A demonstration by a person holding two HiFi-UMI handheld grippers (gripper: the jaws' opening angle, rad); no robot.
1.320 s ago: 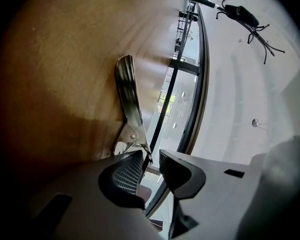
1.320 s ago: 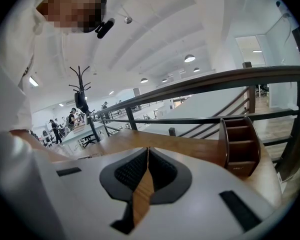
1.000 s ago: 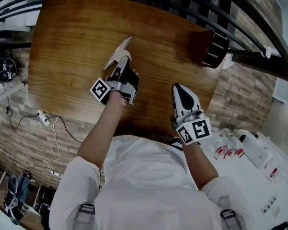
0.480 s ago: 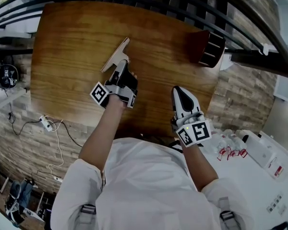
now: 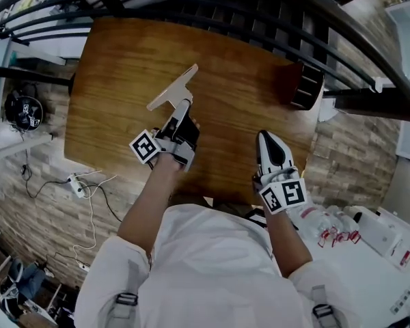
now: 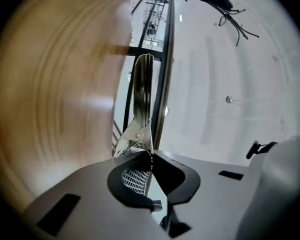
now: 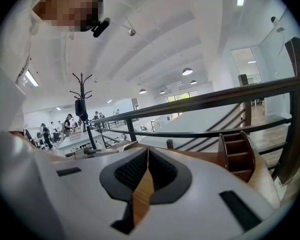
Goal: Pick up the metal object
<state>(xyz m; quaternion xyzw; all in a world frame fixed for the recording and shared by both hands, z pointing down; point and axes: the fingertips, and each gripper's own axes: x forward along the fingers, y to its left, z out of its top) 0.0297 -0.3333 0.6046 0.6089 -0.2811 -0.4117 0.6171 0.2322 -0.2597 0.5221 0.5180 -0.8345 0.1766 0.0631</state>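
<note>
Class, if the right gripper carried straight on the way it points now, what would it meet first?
Probably the wooden table: the right gripper seems tilted slightly down over it. The wooden rack sits right of that line, the railing beyond. Depth is unclear.

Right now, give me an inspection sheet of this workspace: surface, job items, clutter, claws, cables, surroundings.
Surface: wooden table, glossy top.
Job's things: metal tool, T-shaped, held by its handle, seemingly off the table.
Clutter: wooden rack at the table's far right corner.
Claws: left claw shut on the metal tool; right claw shut with nothing in it, near the table's front edge.
Cables: corded power strip on the floor left of the table.
Surroundings: black railing beyond the table; white bench with small items at lower right.
</note>
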